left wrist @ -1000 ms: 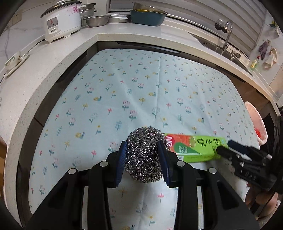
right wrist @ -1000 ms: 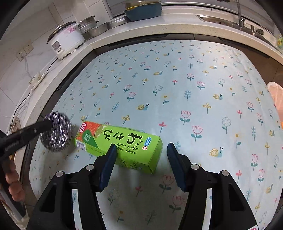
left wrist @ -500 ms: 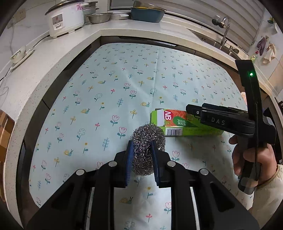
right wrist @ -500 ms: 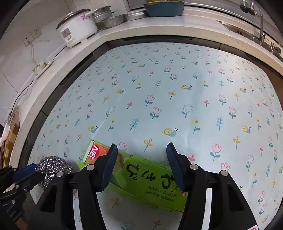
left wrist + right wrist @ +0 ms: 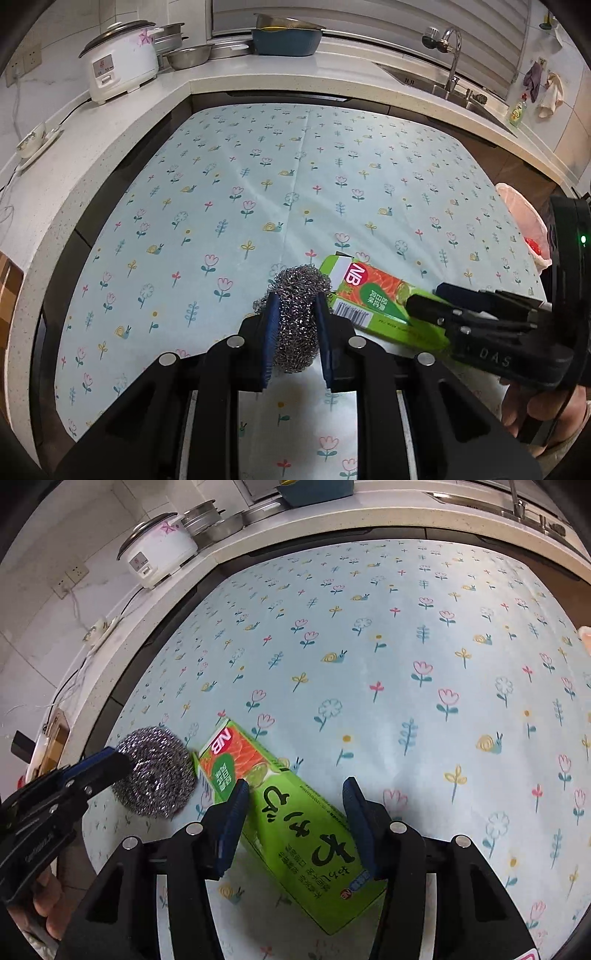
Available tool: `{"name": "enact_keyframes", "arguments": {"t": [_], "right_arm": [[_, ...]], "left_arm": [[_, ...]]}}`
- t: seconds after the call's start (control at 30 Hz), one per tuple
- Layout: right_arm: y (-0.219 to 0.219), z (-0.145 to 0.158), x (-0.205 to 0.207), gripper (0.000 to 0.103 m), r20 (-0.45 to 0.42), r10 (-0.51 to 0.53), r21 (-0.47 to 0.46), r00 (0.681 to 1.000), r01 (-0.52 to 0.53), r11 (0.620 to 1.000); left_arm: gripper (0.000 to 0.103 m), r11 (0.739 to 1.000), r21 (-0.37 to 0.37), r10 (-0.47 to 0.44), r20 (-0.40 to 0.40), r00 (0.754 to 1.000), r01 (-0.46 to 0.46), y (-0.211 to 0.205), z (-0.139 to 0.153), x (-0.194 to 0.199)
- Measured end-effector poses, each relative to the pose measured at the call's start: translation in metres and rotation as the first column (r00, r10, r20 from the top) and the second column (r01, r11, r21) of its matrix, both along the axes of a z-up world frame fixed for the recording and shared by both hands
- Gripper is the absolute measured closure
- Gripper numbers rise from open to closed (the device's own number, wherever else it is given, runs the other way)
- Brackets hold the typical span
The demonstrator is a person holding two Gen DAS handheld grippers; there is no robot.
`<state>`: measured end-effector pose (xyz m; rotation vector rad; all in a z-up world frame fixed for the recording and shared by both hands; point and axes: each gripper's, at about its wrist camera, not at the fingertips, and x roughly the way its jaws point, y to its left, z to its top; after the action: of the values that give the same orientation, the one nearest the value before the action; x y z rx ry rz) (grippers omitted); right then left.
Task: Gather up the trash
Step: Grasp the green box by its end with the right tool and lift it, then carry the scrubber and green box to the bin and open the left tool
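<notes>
Steel scourer and green carton, one in each gripper

Left gripper [image 5: 295, 325] fingers have closed, pinching the steel wool scourer [image 5: 299, 317]; right gripper [image 5: 293, 819] fingers have narrowed, clamping the green carton [image 5: 295, 823] beside the scourer.

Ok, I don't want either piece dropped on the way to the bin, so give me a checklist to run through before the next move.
1. Left gripper fingers pressing the steel scourer: ok, it is squeezed between both pads; these jaws have just been closing.
2. Right gripper straddling the green box: ok, a finger on each side.
3. Right fingers firmly clamping the box: cannot tell; jaws just been closing.
4. Scourer clear of the box: not ok, they sit against each other.
5. Pink-lined bin in sight: ok, past the right edge of the floral tablecloth.
6. Cloth between box and bin free of obstacles: ok.
</notes>
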<state>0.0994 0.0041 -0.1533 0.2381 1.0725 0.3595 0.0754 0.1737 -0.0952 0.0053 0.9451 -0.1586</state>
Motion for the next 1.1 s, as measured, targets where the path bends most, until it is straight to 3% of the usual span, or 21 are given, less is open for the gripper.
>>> {"name": "enact_keyframes", "arguments": {"t": [0.23,0.37,0.5,0.57,0.6,0.67,0.73,0.77,0.87,1.0,1.1], "right_arm": [[0.009,0.007,-0.037,0.050,0.021,0.054,-0.040,0.998,-0.053,0.998],[0.023,0.000,-0.047,0.048,0.021,0.098,-0.125,0.995,-0.094,0.988],[0.034,-0.003,-0.050,0.048,0.046,0.106,-0.191,0.993,-0.095,0.977],[0.036,-0.003,-0.049,0.059,0.058,0.096,-0.225,0.994,-0.081,0.971],[0.036,-0.002,-0.048,0.060,0.059,0.087,-0.227,0.995,-0.071,0.971],[0.031,0.000,-0.047,0.060,0.067,0.060,-0.218,0.996,-0.045,0.975],[0.025,0.004,-0.046,0.061,0.084,0.029,-0.206,0.996,-0.011,0.979],[0.021,0.007,-0.046,0.078,0.093,0.011,-0.194,0.996,0.007,0.981],[0.009,0.012,-0.041,0.084,0.093,-0.038,-0.169,0.995,0.054,0.984],[0.001,0.013,-0.034,0.084,0.083,-0.060,-0.165,0.995,0.073,0.984],[-0.001,0.011,-0.033,0.084,0.080,-0.067,-0.153,0.995,0.078,0.985]], "left_arm": [[0.094,0.995,-0.033,-0.097,-0.005,0.995,0.097,-0.030,-0.002,-0.003],[0.094,0.994,-0.061,-0.097,-0.011,0.995,0.096,-0.027,-0.002,-0.002],[0.093,0.982,-0.157,-0.114,-0.036,0.993,0.107,-0.007,0.000,-0.001],[0.081,0.982,-0.165,-0.094,-0.020,0.995,0.089,0.003,0.001,-0.003],[0.076,0.985,-0.153,-0.087,-0.009,0.996,0.085,0.007,0.002,-0.004],[0.043,0.991,-0.111,-0.081,0.006,0.997,0.081,0.010,0.001,-0.006],[0.036,0.994,-0.078,-0.074,0.007,0.997,0.075,0.011,-0.004,-0.007],[0.031,0.995,-0.060,-0.074,0.001,0.997,0.074,0.011,-0.008,-0.006],[0.029,0.999,-0.010,-0.037,-0.005,0.999,0.037,0.014,-0.020,0.001],[0.029,1.000,-0.024,0.008,-0.066,0.998,-0.010,0.027,-0.040,0.017],[0.038,0.999,-0.041,0.017,-0.095,0.995,-0.021,0.032,-0.050,0.024]]}}
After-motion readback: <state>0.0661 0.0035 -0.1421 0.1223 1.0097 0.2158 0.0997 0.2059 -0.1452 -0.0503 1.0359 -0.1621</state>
